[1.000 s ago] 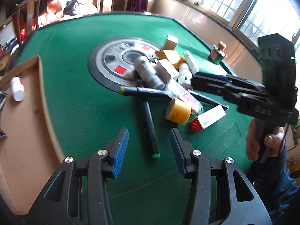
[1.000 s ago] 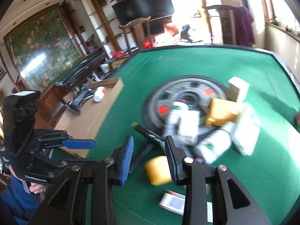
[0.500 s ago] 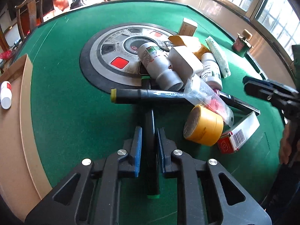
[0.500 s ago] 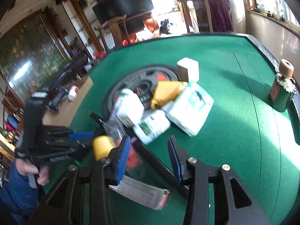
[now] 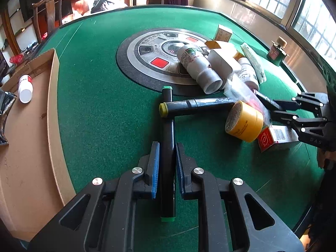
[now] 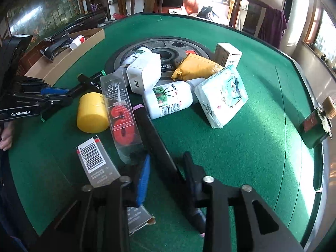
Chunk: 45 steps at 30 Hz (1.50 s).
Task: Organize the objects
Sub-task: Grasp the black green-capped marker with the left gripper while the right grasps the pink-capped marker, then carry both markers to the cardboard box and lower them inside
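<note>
Left wrist view: the left gripper [image 5: 167,163] is clamped on a glossy black marker with green end caps [image 5: 168,147], its ribbed blue pads [image 5: 155,168] pressing the barrel from both sides as the marker lies on the green felt table [image 5: 94,109]. A second black marker with a yellow cap [image 5: 195,105] lies across its far end. Beside that sit a yellow tape roll [image 5: 244,124] with a gritty-looking face, a red-and-white carton with a barcode [image 5: 275,137] and a white cylindrical plastic bottle [image 5: 198,68] on its side over the round metal-look centre panel [image 5: 155,56]. At the table's left edge stands a cardboard tray [image 5: 31,126] holding a small white bottle with a red band [image 5: 25,86].

Right wrist view: the right gripper [image 6: 166,175] straddles a long black marker with pink ends [image 6: 159,147]; its jaws have just been closing, and the frame does not settle whether the pads press the barrel. Nearby lie a clear plastic blister pack with red print [image 6: 120,115], a white square charger with a USB port [image 6: 143,73], a crinkled yellow packet [image 6: 195,67] and a soft tissue pack bearing a blue cartoon [image 6: 222,96]. "GenRobot.AI" is printed on the other gripper's body at left.
</note>
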{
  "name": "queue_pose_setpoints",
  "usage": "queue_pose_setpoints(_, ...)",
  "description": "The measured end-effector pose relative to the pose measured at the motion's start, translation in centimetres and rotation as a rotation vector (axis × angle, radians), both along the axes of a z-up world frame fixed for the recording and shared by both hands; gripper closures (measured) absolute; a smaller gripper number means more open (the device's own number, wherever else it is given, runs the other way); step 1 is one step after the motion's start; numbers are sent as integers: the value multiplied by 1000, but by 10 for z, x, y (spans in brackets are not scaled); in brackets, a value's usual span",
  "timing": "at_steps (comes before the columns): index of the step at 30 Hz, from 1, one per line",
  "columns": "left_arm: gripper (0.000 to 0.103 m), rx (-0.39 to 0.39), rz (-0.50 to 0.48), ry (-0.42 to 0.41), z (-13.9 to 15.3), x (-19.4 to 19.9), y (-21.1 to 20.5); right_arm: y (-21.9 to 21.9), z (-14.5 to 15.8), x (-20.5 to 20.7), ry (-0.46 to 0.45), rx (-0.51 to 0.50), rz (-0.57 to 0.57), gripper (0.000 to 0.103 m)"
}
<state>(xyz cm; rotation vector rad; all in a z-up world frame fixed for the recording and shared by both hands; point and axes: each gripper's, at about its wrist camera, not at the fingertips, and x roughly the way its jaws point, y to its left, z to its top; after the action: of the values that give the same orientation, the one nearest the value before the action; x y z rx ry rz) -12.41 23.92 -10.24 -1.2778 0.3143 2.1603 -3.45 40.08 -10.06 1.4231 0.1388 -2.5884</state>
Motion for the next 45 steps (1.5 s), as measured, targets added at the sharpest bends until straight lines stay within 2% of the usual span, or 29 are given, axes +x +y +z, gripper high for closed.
queue_pose_setpoints(3,89,1,3,28,-1,2,2,3,3,4,36,25,-52,89)
queue_pose_setpoints(6,89,1,3,49,-1,4,3,11,15,10,82,-23,-88,90)
queue_pose_setpoints(12,89,77,5,20,8,1,-6,18,28,21,132,-170,-96,90)
queue_pose_setpoints(18,89,181,19,47,26,2,-16,0,46,28,204,-265,-89,90)
queue_pose_setpoints(22,89,209,32,66,33,1,-24,-17,58,28,244,-291,-87,90)
queue_pose_setpoints(28,89,164,31,35,25,-6,-24,-35,56,20,225,-291,-87,90)
queue_pose_setpoints(37,89,68,11,-15,1,-8,-5,-30,47,13,190,-291,-90,90)
queue_pose_setpoints(43,89,21,17,42,-1,-8,9,-30,44,13,186,-296,-90,90)
queue_pose_setpoints(45,89,35,20,45,-2,-5,8,-31,44,13,189,-297,-94,90)
